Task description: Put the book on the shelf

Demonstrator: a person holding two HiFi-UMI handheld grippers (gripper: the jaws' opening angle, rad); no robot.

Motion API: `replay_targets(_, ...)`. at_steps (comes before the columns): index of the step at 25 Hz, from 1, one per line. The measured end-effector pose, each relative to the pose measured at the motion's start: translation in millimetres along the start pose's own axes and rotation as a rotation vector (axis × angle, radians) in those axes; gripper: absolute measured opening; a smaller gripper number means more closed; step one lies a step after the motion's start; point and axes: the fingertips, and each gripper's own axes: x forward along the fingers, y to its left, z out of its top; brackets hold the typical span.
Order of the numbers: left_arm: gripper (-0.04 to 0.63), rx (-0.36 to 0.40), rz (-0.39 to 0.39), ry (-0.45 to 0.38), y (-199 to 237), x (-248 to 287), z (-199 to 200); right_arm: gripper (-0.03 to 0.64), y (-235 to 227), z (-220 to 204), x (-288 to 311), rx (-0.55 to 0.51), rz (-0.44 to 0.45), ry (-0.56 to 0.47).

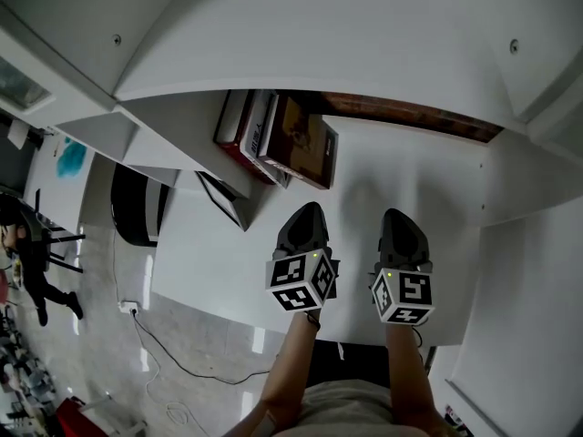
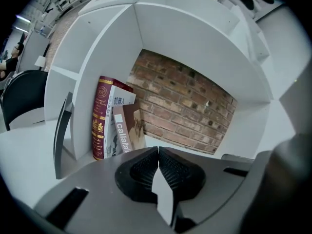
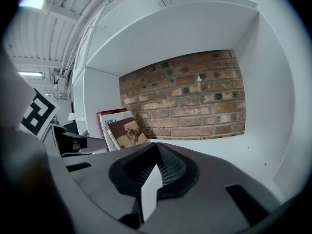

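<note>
Standing at the left end of the shelf compartment, outermost of three: brown book. Leaned slightly on a white book, with a red book beyond, nearest the side wall. Set with spine outward and long axis upright, tilted a little toward its neighbours. Touched by neither hand-held gripper.

Left hand-held gripper: held in front of the compartment, jaws closed pad to pad, nothing between them. Pointed into the shelf, with the brown book ahead and off to its left, near but apart. Ranked the nearer of the two to the book.

Right hand-held gripper: held just beside the left, likewise closed and empty. Faced the bare right part of the compartment and the brick back; showed the books farther off to its left.

Judged already placed, with the task at or near its end. Judged best left to the left hand-held gripper for any last nudge: a push leftward on the cover, low down, toward the side wall. Noted as the only hazard: tipping the leaning row by pressing too high.
</note>
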Motion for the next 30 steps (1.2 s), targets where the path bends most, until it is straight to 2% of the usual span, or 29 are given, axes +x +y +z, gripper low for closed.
replay_targets(7,0.018,0.038,-0.051,-0.001,-28,-19,-5,0.015,5,2,-18,-0.004,0.03,-0.012)
replay_targets(30,0.018,0.082,-0.039,-0.029,-48,-62,-10,0.015,20,13,-65,-0.019,0.062,-0.061)
